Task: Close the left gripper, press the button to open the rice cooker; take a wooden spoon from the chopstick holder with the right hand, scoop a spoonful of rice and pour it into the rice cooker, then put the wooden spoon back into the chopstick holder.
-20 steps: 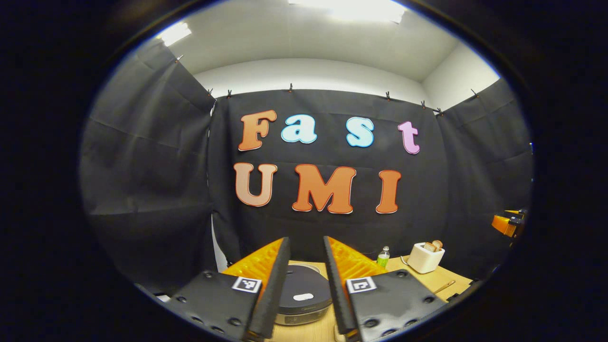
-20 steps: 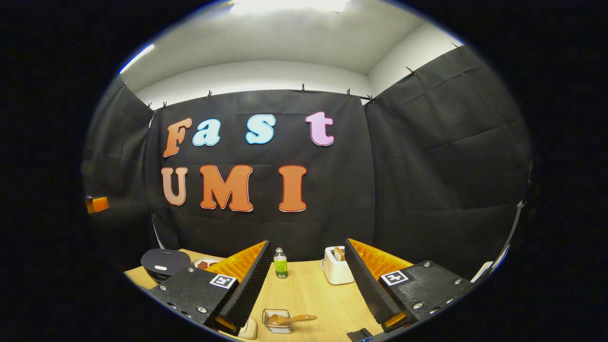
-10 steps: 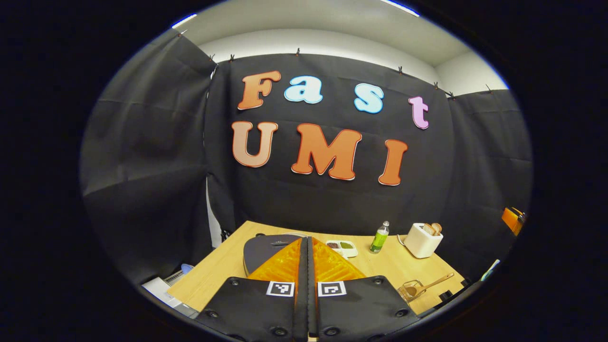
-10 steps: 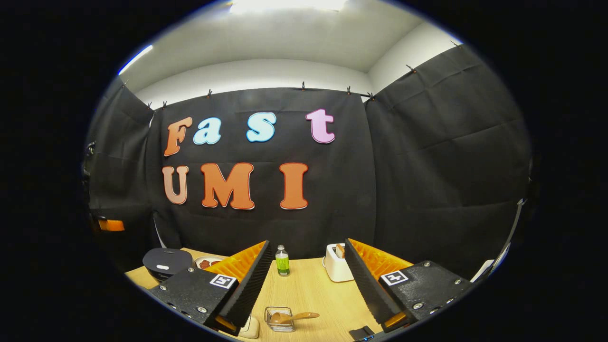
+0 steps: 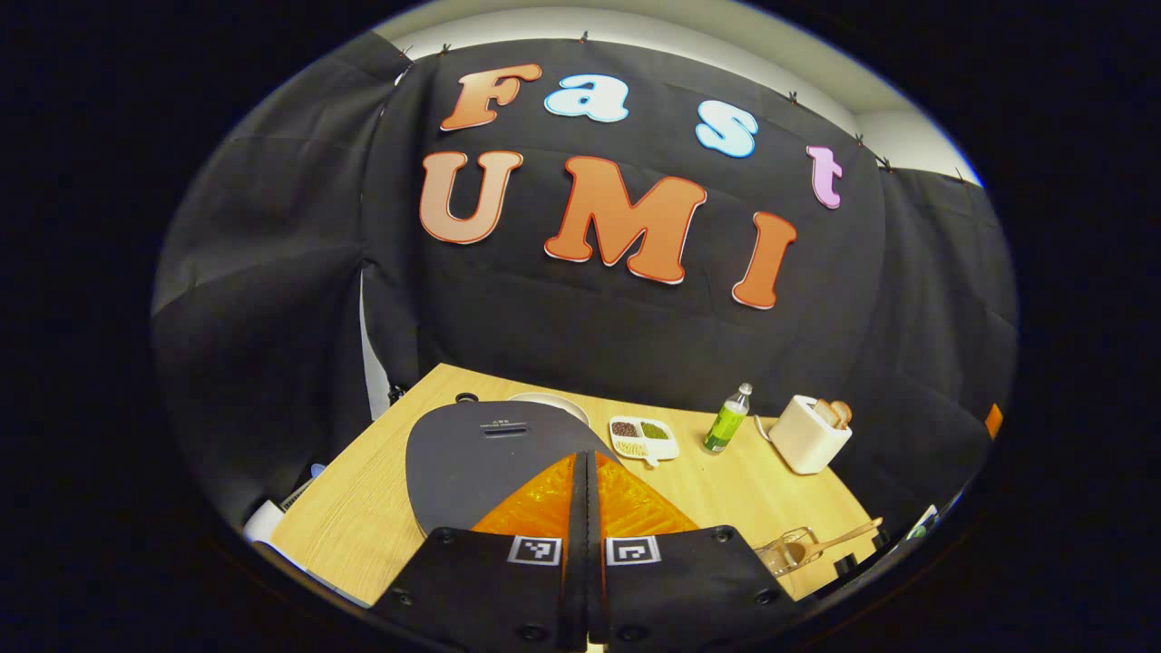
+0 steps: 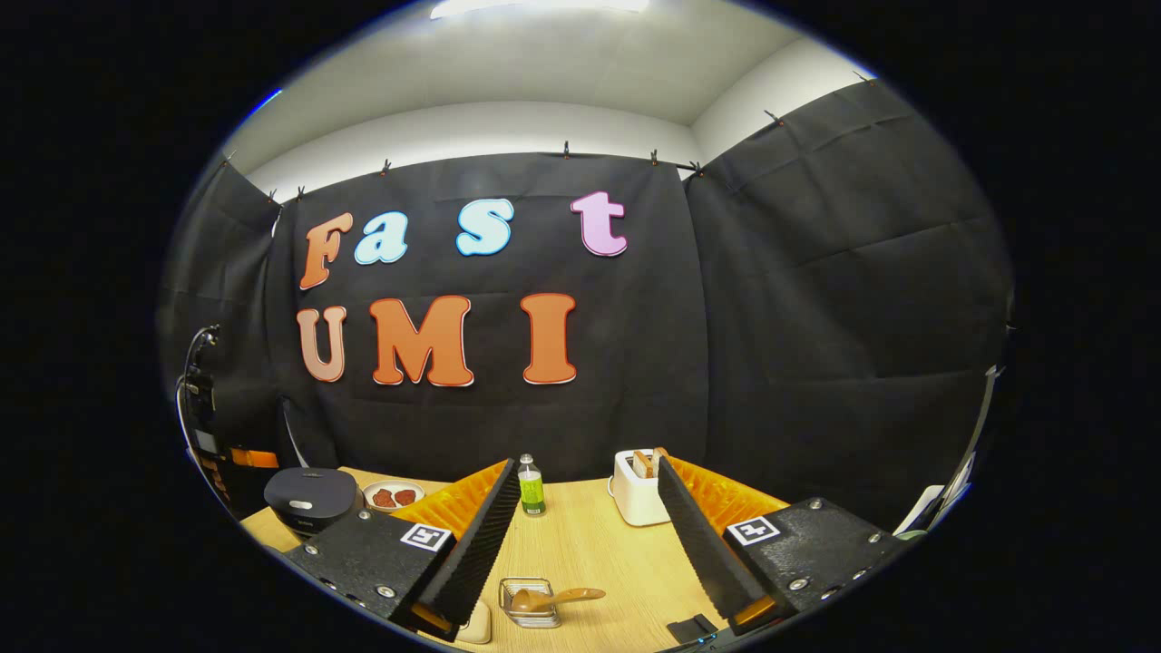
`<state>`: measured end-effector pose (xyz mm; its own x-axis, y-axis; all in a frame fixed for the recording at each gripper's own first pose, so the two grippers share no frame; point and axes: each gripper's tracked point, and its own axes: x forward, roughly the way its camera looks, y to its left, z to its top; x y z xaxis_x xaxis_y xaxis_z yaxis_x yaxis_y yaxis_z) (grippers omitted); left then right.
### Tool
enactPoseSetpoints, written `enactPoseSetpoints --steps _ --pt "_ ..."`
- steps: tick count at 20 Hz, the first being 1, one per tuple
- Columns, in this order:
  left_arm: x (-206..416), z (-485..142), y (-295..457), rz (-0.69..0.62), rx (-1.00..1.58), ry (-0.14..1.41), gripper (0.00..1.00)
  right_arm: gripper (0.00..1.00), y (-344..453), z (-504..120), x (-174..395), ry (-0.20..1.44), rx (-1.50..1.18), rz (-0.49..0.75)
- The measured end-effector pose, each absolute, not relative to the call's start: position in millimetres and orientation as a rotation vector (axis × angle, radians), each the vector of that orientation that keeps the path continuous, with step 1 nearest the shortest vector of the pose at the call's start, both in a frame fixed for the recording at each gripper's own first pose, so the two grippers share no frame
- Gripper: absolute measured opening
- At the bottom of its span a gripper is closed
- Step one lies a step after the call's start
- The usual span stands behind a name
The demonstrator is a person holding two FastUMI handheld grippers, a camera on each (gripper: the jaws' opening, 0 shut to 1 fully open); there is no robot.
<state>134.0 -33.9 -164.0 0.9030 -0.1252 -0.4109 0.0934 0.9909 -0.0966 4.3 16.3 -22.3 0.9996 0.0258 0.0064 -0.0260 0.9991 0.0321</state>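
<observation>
Rice cooker [image 5: 490, 458] at the left end of the wooden table [image 5: 363, 508], dark lid down, not yet opened. Left gripper [image 5: 585, 472] poised directly over the lid's near edge, fingers pressed flat together with nothing between them; contact with the lid impossible to judge, and the button itself hidden under the orange fingers. Right gripper [image 6: 590, 517] held well back above the table's near edge, fingers spread wide and empty.

Likely risks from here: pressing down off the button, since the target sits out of sight beneath the closed tips, leaving the lid latched; a slanted push sliding the tips across the smooth lid; a lid springing up into the fingers if not drawn clear quickly.

Chopstick holder [image 6: 529, 603], a small wire basket, on the near part of the table between the right fingers, with the wooden spoon [image 6: 553, 598] lying across it, bowl inside, handle sticking out to the right. Beyond the cooker, a white divided dish [image 5: 643, 436] with dark, green and pale grains in separate compartments. Further right, a green bottle [image 5: 726, 422], upright, and a white toaster [image 5: 813, 437] with bread in its slots.
</observation>
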Motion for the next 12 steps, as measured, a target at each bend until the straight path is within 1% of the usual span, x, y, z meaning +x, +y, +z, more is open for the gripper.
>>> enactPoseSetpoints --steps 1,2,3,8,12 --pt "135.9 -173.6 -35.6 -0.114 -0.071 0.453 0.04 0.95 14.3 -25.4 4.3 0.002 0.031 0.021" --pt "135.9 -185.9 -37.1 -0.11 -0.075 0.478 0.04 1.0 11.7 -28.0 4.8 0.009 0.031 0.015" --pt "136.7 -197.7 -37.8 -0.102 -0.076 0.505 0.04 0.95 9.8 -29.8 5.1 0.019 0.035 0.009" --pt "141.1 -238.1 -43.7 -0.105 -0.033 0.588 0.04 0.95 1.1 -35.7 8.8 0.039 0.054 -0.014" --pt "135.3 -248.8 -41.0 -0.093 -0.036 0.616 0.04 0.95 2.1 -44.7 11.7 0.066 0.053 -0.015"
